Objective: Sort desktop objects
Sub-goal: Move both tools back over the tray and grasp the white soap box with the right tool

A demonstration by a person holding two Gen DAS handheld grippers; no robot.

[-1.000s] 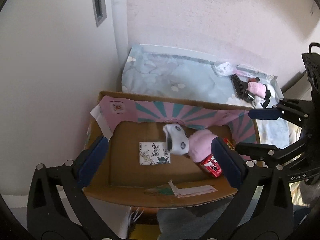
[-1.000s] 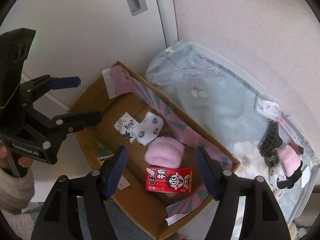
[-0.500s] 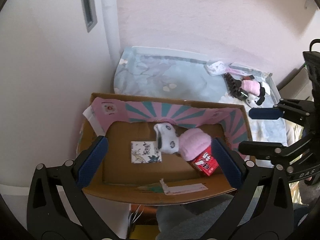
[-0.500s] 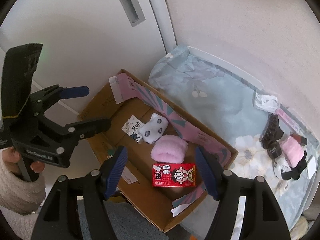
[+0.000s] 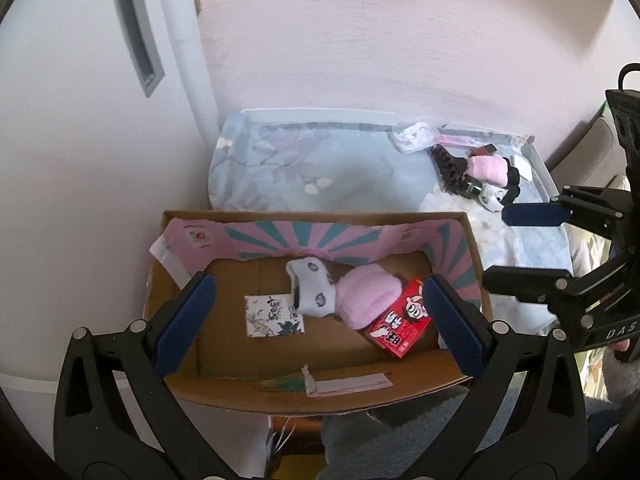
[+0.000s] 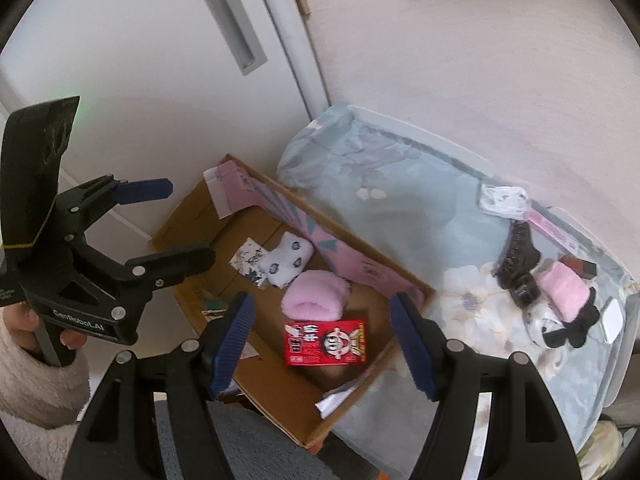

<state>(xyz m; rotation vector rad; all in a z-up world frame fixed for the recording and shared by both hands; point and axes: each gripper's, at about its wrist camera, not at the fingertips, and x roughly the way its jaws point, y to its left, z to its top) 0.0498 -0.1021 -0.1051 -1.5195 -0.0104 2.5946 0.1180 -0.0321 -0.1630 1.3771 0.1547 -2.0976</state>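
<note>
A cardboard box [image 5: 192,384] [image 6: 184,220] holds a white patterned sock [image 5: 312,292] [image 6: 286,266], a fluffy pink roll [image 5: 368,292] [image 6: 316,294], a red milk carton [image 5: 400,326] [image 6: 326,342] and a printed card [image 5: 274,316] [image 6: 248,258]. My left gripper [image 5: 320,312] [image 6: 176,224] is open and empty above the box. My right gripper [image 6: 324,340] [image 5: 516,248] is open and empty above the box's right end.
A table with a pale blue floral cloth [image 5: 340,168] [image 6: 420,216] lies behind the box. At its far right are a black hair clip [image 5: 450,170] [image 6: 518,258], a pink roll [image 5: 486,168] [image 6: 562,290], a small black-and-white toy [image 6: 556,324] and a plastic packet [image 5: 414,136] [image 6: 502,200]. A white door and wall stand behind.
Both grippers have risen and drawn back from the box, so the box and table look smaller and lower. The items in the box have not moved.
</note>
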